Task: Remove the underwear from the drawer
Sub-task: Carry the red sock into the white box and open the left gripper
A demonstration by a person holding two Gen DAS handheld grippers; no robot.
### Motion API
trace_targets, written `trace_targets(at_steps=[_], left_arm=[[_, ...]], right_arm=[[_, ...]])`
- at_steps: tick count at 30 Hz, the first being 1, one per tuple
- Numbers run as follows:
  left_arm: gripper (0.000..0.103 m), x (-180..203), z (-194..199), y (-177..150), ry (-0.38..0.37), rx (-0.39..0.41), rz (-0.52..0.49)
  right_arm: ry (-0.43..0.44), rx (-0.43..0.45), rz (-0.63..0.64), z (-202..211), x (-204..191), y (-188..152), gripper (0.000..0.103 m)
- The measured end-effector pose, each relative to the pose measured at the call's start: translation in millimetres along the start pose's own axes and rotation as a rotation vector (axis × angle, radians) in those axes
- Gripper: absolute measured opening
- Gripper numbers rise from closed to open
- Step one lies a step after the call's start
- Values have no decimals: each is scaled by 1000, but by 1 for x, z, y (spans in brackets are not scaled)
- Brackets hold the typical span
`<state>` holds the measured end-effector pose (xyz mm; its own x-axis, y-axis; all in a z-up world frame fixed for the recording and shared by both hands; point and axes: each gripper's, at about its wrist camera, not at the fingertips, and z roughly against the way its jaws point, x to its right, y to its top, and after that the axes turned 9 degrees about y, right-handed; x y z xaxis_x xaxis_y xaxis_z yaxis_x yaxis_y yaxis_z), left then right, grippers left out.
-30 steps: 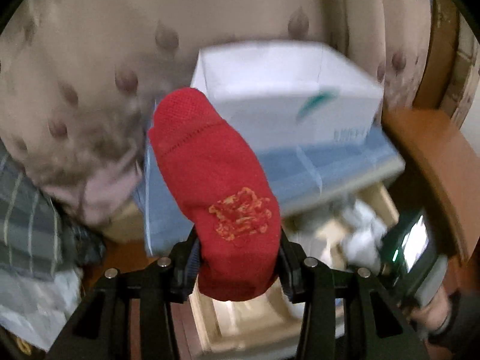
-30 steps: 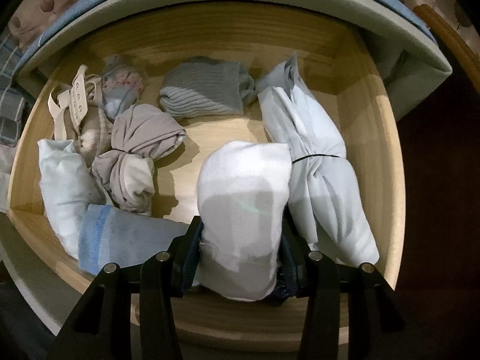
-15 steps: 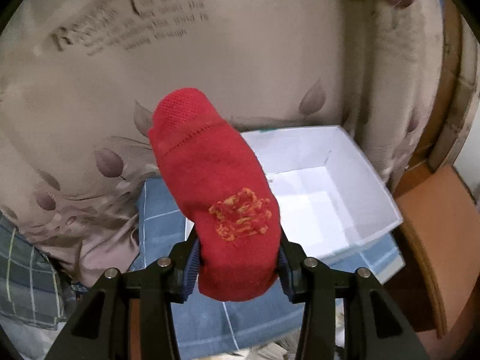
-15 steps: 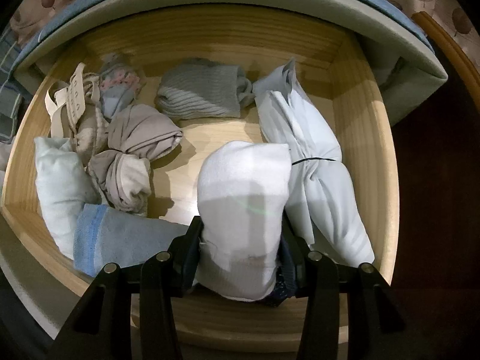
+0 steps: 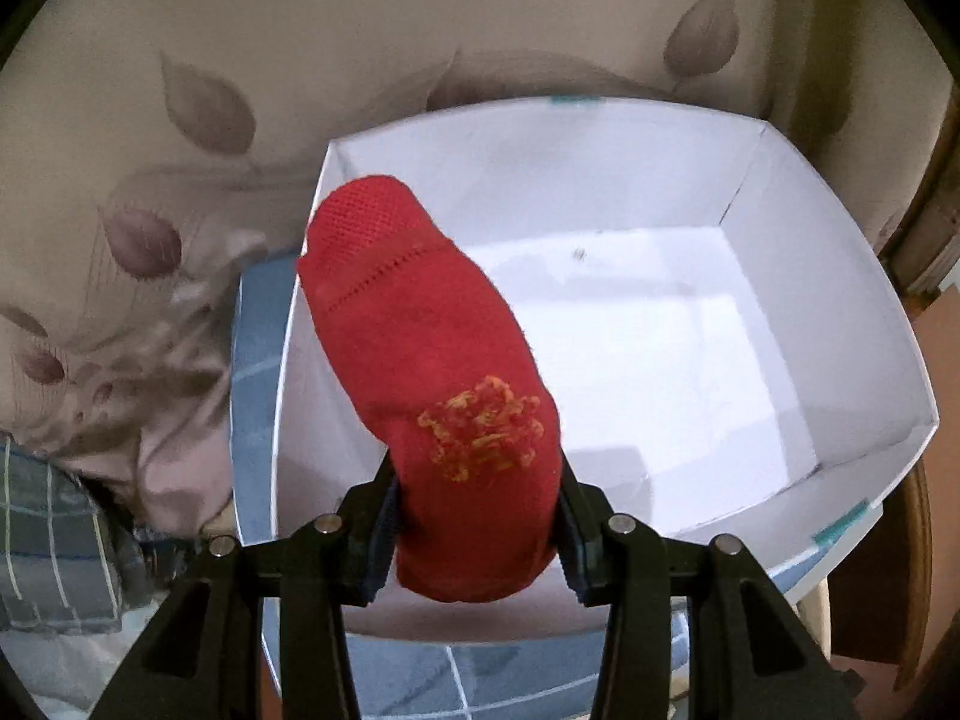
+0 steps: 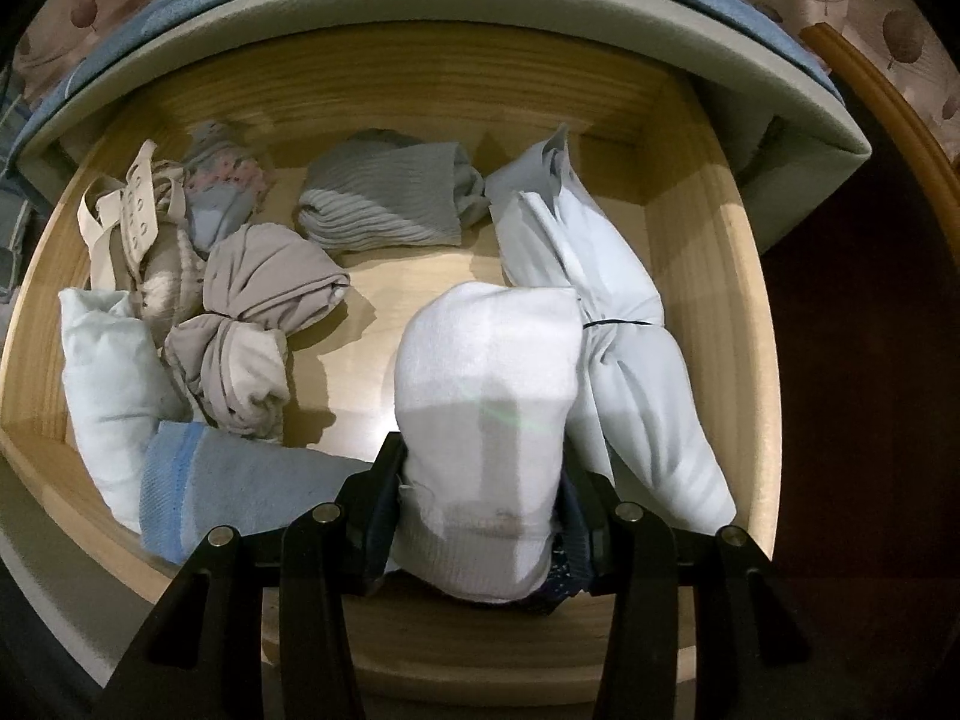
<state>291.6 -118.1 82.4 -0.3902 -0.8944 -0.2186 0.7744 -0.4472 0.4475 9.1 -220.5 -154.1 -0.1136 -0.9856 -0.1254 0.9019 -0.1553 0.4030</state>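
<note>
While the left gripper [image 5: 477,531] clamps a red roll [image 5: 438,384] over the box's [image 5: 864,324] left edge, and the right gripper [image 6: 480,525] clamps a white roll [image 6: 486,414] at the drawer's [image 6: 702,324] front edge, early release risks a miss.

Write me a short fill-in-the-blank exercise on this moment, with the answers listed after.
1. The left hand-held gripper is shut on a rolled item coloured ____.
2. That item hangs over an open white ____, which has nothing in it.
3. The right hand-held gripper is shut on a white bundle above the wooden ____.
4. Across the pale blue bundle beside it runs a thin dark ____.

Answers: red; box; drawer; band
</note>
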Motion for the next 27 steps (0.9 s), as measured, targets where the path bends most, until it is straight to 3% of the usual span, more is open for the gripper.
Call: trace_targets(at_steps=[2, 16, 27], left_arm=[[45, -9, -3, -4, -31, -22, 45], [45, -21, 12, -49, 34, -90, 118], [47, -18, 20, -55, 59, -116, 125]], right_arm=[[-2, 0, 0, 0, 1, 1, 42], [-14, 3, 3, 1, 1, -1, 42], [-23, 8, 6, 3, -1, -4, 42]])
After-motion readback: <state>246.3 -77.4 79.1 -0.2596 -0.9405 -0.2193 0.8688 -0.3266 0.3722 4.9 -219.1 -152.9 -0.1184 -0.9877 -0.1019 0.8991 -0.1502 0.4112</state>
